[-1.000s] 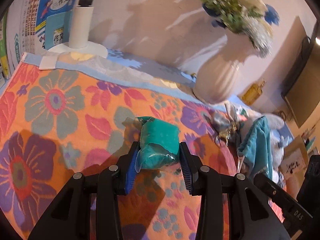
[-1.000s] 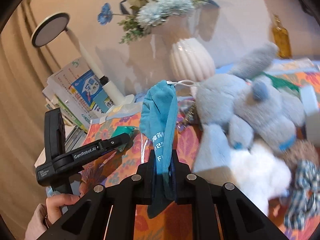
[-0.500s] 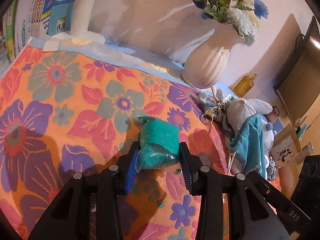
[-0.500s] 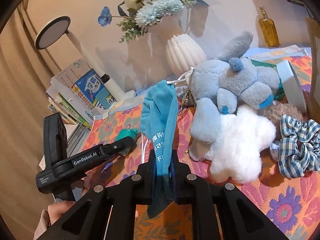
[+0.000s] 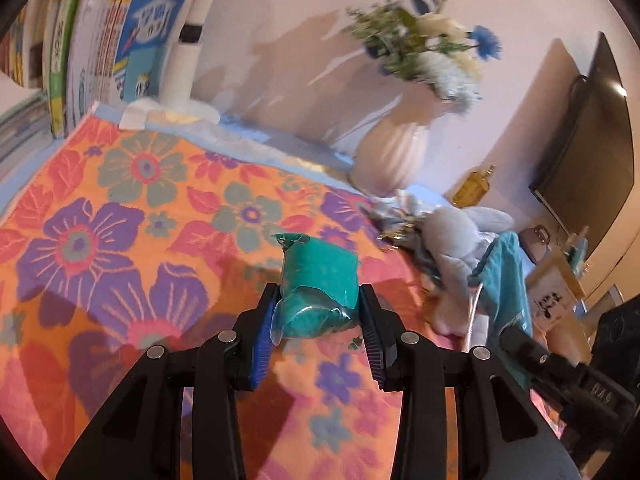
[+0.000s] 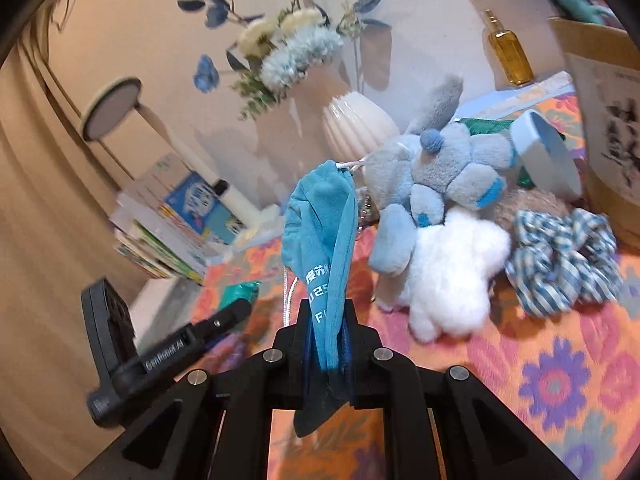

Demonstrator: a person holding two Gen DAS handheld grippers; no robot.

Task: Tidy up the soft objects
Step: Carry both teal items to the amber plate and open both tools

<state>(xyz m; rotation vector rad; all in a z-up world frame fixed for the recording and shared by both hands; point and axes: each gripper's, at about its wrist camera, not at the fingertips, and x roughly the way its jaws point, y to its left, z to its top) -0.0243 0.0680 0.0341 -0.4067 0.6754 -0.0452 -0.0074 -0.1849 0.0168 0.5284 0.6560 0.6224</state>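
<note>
Gripping a teal wrapped bundle (image 5: 318,290) between its pads, the left gripper (image 5: 318,328) holds it above the floral cloth (image 5: 120,240). The right gripper (image 6: 330,344) is clamped on a blue drawstring pouch (image 6: 324,236). Beyond the right tongs, the grey plush (image 6: 436,176), white plush (image 6: 452,276) and checked scrunchie (image 6: 568,256) lie heaped, apparently unsorted; most of the organizing looks left.
</note>
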